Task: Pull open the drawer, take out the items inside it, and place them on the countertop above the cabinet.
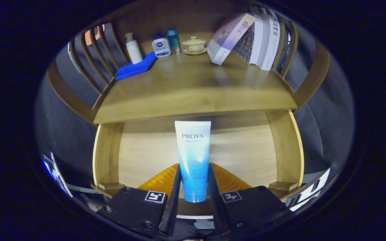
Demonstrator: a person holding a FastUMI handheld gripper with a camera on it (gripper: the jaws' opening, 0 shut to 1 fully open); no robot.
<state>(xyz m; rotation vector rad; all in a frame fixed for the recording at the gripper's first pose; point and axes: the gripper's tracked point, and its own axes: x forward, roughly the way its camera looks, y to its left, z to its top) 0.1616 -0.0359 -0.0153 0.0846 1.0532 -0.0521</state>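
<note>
Jaws clenched on the tube (193, 157), lifted over the open drawer (198, 152); next, up onto the counter (193, 90), probably.

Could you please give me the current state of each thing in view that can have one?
drawer: pulled open.
tube: upright, cap down, held between the fingers over the open drawer.
tool: shut on the tube.
orange item: in the drawer behind the fingers.
lidded cup: lid on, on the countertop.
pump bottle: upright.
books: leaning.
blue cloth: folded.
</note>
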